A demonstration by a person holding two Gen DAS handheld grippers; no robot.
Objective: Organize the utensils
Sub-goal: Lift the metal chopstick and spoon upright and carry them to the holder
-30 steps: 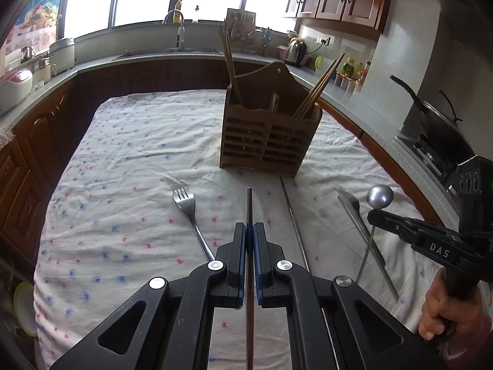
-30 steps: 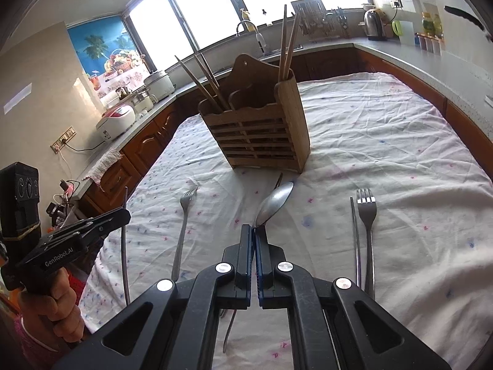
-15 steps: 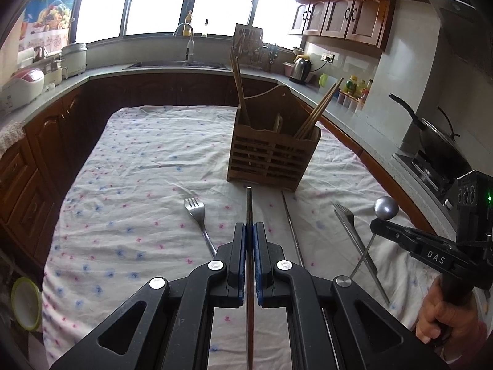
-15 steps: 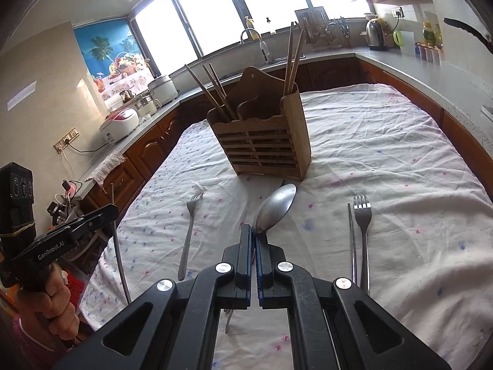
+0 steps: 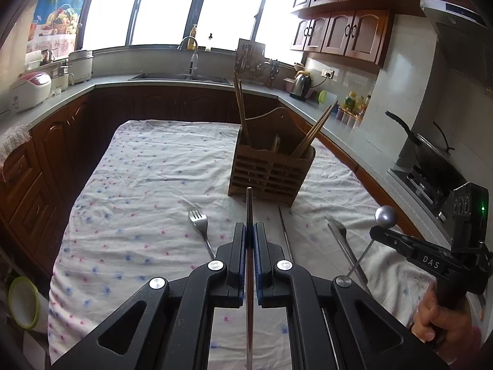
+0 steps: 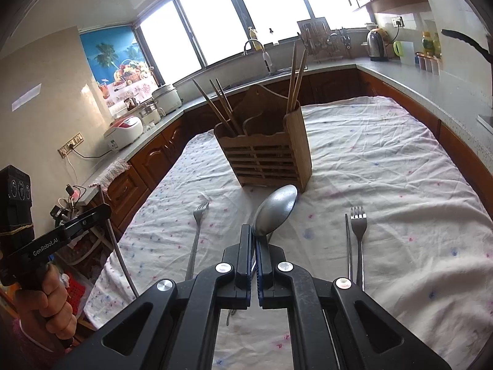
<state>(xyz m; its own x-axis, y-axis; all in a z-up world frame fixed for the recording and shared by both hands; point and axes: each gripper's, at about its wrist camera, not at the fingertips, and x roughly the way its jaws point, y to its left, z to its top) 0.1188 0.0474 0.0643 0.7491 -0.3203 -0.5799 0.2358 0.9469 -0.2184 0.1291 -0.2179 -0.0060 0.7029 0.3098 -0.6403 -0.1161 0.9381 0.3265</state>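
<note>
A slatted wooden utensil holder (image 5: 271,169) (image 6: 265,157) stands on the cloth-covered table with wooden chopsticks sticking out of its outer compartments. My left gripper (image 5: 250,226) (image 6: 104,211) is shut on a thin metal chopstick (image 5: 249,203) (image 6: 120,252), held above the cloth short of the holder. My right gripper (image 6: 253,231) (image 5: 374,231) is shut on the handle of a steel spoon (image 6: 275,209) (image 5: 385,216), bowl forward, just in front of the holder. Two forks (image 6: 197,225) (image 6: 359,225) and another metal chopstick (image 6: 348,246) lie on the cloth.
The table's white spotted cloth (image 5: 148,185) runs to wooden cabinets and a grey counter all round. A rice cooker (image 6: 123,132), a sink tap (image 5: 192,52), a kettle (image 5: 300,84) and a pan on the stove (image 5: 431,151) sit on the counter. A hand (image 5: 437,320) holds each gripper.
Both grippers have risen a little above the cloth with their utensils; the holder now looks smaller and farther off in the left wrist view. Both grips are unchanged.
</note>
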